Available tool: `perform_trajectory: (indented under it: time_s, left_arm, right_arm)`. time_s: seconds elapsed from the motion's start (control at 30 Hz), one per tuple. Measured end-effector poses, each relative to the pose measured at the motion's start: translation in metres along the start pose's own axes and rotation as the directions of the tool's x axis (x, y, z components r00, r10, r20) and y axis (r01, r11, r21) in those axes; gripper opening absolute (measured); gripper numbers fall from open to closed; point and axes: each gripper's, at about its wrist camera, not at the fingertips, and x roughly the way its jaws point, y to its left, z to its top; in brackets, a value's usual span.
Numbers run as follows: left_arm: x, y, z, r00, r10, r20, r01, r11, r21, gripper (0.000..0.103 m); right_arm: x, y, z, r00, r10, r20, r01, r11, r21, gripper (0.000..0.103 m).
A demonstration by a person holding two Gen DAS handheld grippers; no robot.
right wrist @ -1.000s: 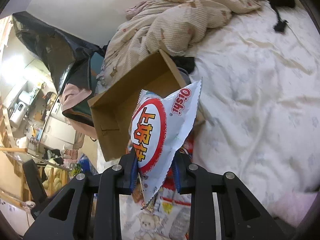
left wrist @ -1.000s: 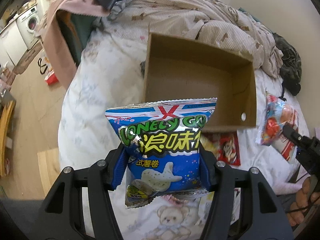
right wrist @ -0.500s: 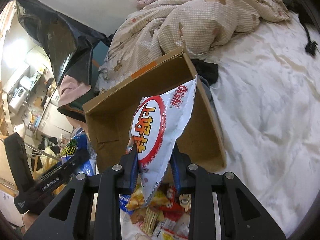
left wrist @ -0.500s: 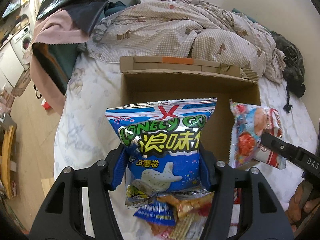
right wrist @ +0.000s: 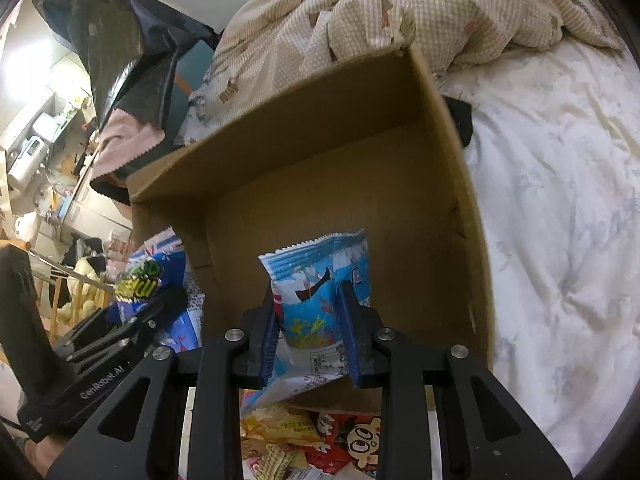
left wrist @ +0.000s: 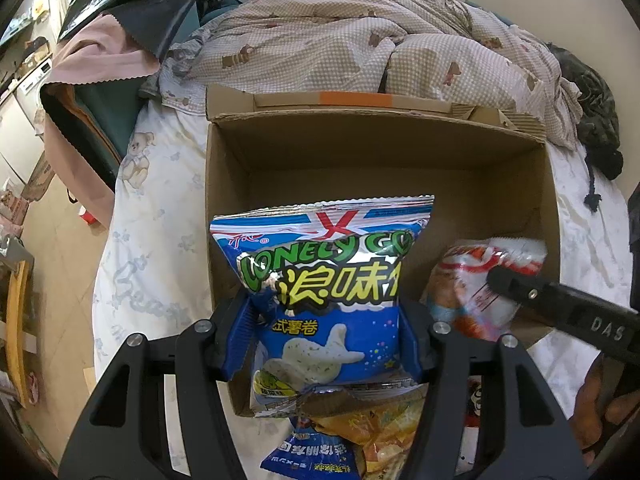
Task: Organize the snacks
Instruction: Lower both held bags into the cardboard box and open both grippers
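My left gripper (left wrist: 324, 320) is shut on a blue Lonely God snack bag (left wrist: 324, 280), held upright over the near wall of an open cardboard box (left wrist: 376, 160). My right gripper (right wrist: 312, 308) is shut on a white and blue Oishi snack bag (right wrist: 320, 276), which hangs inside the box (right wrist: 340, 168) above its floor. In the left wrist view that bag (left wrist: 476, 280) and the right gripper's black finger (left wrist: 520, 288) show at the box's right side. In the right wrist view the left gripper (right wrist: 132, 320) and its blue bag (right wrist: 156, 276) sit at the left. The box floor is bare.
The box rests on a white bed sheet (left wrist: 160, 200). A checked duvet (left wrist: 360, 40) is bunched behind it. Loose snack packets (right wrist: 312, 440) lie in a heap in front of the box. Dark clothing (left wrist: 596, 120) lies at the right, and the bed's edge drops to the floor on the left.
Both grippers have moved forward and down to the box, so it now fills both views. The right gripper's bag has rolled, showing its blue side, and now hangs inside the box.
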Motion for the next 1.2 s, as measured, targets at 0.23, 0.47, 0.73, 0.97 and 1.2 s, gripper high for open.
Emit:
perform_trajectory:
  time_s: [0.23, 0.47, 0.73, 0.97, 1.2]
  left_arm:
    - [0.0, -0.004, 0.0, 1.0, -0.003, 0.014, 0.003, 1.0, 0.013, 0.057]
    - [-0.005, -0.004, -0.002, 0.999, -0.017, 0.027, 0.016, 0.999, 0.03, 0.058]
    - [-0.014, 0.001, -0.001, 0.998, -0.041, 0.047, 0.042, 0.999, -0.015, 0.091]
    - [-0.02, 0.003, 0.0, 0.997, -0.041, 0.071, 0.042, 0.999, -0.014, 0.091]
    - [-0.02, 0.008, 0.0, 0.997, -0.043, 0.068, 0.045, 0.998, -0.032, 0.091]
  right_arm:
    - [0.005, 0.003, 0.003, 1.0, 0.009, -0.002, -0.009, 1.0, -0.012, 0.029]
    - [-0.001, 0.007, 0.007, 0.999, -0.024, 0.038, 0.025, 0.999, -0.03, 0.032]
    - [-0.019, 0.004, 0.011, 0.986, -0.098, 0.133, 0.104, 0.994, -0.035, 0.083]
    - [-0.027, 0.012, 0.013, 0.979, -0.093, 0.179, 0.106, 0.993, -0.06, 0.088]
    - [-0.025, 0.014, 0.013, 0.984, -0.079, 0.161, 0.09, 0.994, -0.066, 0.088]
